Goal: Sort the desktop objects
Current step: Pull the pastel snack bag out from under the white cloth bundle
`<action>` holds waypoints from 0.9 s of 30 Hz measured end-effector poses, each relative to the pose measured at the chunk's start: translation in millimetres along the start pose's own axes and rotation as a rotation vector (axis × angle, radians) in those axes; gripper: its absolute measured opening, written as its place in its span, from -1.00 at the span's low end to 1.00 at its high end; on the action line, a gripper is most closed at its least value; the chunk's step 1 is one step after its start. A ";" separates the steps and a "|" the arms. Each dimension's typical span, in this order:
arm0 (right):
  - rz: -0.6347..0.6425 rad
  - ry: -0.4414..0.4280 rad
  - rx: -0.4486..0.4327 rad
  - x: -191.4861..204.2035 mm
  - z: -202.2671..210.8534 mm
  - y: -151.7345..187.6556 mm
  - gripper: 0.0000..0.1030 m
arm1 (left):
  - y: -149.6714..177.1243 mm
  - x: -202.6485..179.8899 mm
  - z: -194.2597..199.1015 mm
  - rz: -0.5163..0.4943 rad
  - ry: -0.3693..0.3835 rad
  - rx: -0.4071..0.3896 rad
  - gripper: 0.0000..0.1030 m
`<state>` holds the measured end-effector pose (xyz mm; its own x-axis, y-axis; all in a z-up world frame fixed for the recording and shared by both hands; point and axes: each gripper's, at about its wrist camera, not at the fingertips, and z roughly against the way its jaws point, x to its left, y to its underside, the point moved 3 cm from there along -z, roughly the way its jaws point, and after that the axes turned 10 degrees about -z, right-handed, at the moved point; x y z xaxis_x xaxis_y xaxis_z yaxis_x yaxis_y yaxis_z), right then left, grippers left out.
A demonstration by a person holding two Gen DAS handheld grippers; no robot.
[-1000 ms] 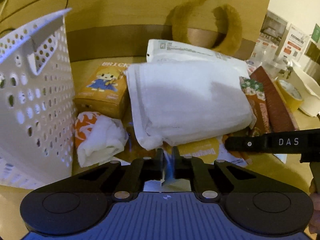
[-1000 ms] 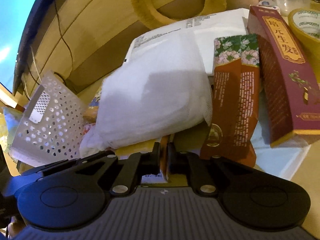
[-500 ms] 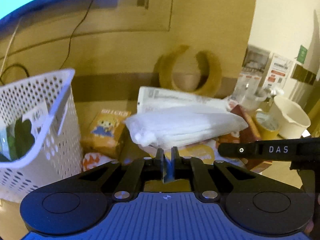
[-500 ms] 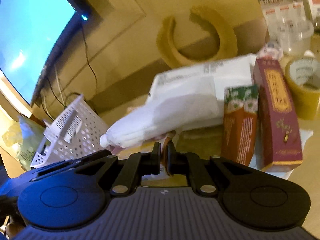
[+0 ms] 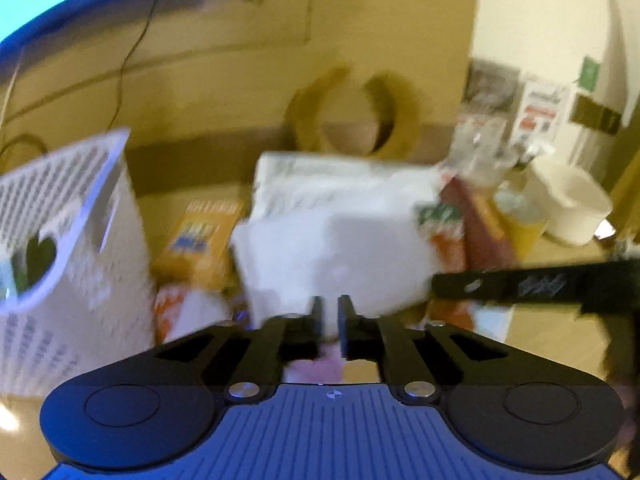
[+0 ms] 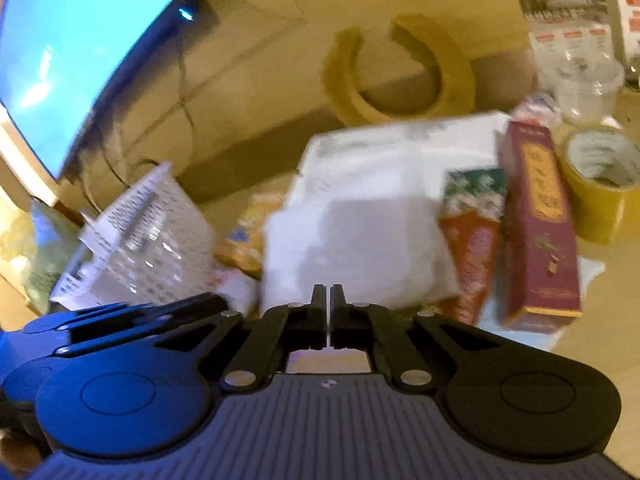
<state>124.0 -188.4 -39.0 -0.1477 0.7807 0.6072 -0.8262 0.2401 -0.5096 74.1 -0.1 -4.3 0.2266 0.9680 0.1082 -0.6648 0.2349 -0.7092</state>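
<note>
A white plastic bag (image 5: 340, 232) of folded white stuff lies blurred over the desk pile, its broad face toward both cameras (image 6: 360, 232). My left gripper (image 5: 330, 308) is opening; the bag's near edge shows in the gap between its fingers, and the pads do not press on it. My right gripper (image 6: 329, 296) has its fingers pressed together with the bag's near edge right at their tips. Whether a fold is pinched there does not show. The right gripper's black finger (image 5: 520, 286) crosses the left wrist view at the right. A white perforated basket (image 5: 72, 240) stands at the left.
A yellow cartoon box (image 5: 200, 236) lies between basket and bag. Right of the bag stand an orange-and-green packet (image 6: 472, 232), a maroon box (image 6: 536, 224), a yellow tape roll (image 6: 600, 184) and a white bowl (image 5: 568, 208). A brown neck pillow (image 6: 400, 64) and a monitor (image 6: 60, 60) are behind.
Both grippers rose with the bag's edge pinched. Now the left fingers have parted and the bag, seen edge-on half a second ago, has swung down to show its face.
</note>
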 end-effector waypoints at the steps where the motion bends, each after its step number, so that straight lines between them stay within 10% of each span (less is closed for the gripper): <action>1: -0.025 -0.001 0.020 -7.9 -1.3 1.7 -0.90 | 10.7 4.4 -4.1 0.013 -0.005 0.032 -0.03; 6: -0.066 0.080 0.125 -40.7 -14.4 26.2 -0.64 | 51.7 10.7 -25.2 0.046 0.012 0.154 0.04; 8: -0.084 0.101 0.145 -50.7 -17.4 35.9 0.03 | 57.3 8.0 -30.8 0.053 0.033 0.168 0.08; 10: -0.097 0.080 0.133 -55.4 -16.1 39.6 0.17 | 57.5 5.1 -35.0 0.053 0.041 0.165 0.23; 27: -0.127 -0.058 0.192 -47.1 -38.5 27.4 0.29 | 42.8 -6.1 -51.0 0.102 0.146 0.133 0.39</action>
<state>129.2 -196.4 -105.1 -0.0627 0.7154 0.6959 -0.9277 0.2153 -0.3050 80.5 -0.4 -70.8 0.2476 0.9665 -0.0679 -0.7753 0.1557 -0.6121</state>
